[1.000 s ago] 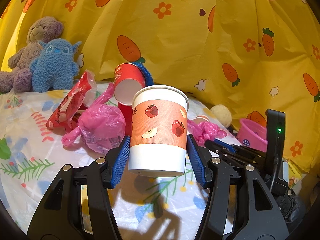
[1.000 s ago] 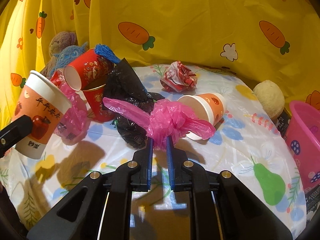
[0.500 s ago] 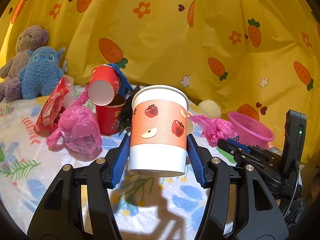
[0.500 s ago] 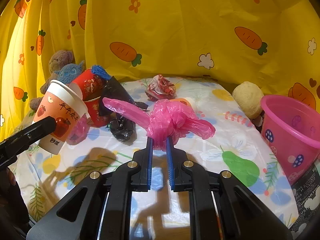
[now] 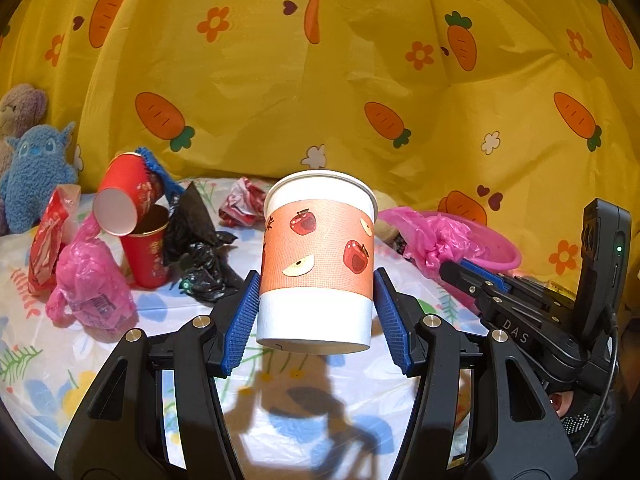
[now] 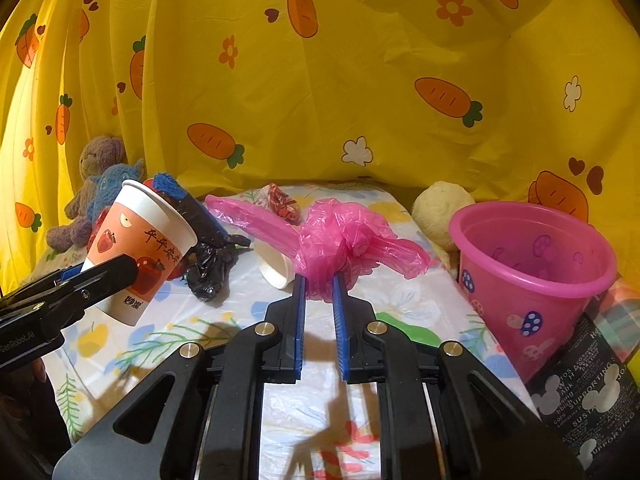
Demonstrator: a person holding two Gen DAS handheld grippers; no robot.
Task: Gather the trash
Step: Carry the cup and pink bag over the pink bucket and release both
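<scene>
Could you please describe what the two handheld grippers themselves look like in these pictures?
Both the left gripper and the right gripper have black angular frames with triangular cut-outs and silver round bolts. Their fingers carry blue ribbed pads. The right gripper's body shows white "DAS" lettering, a green light and a black cable; the left's side reads "GenRobot.AI".

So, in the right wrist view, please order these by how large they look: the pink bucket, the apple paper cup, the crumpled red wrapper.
1. pink bucket, clearly largest
2. apple paper cup
3. crumpled red wrapper, smallest, though it lies farther back, so partly distance
</scene>
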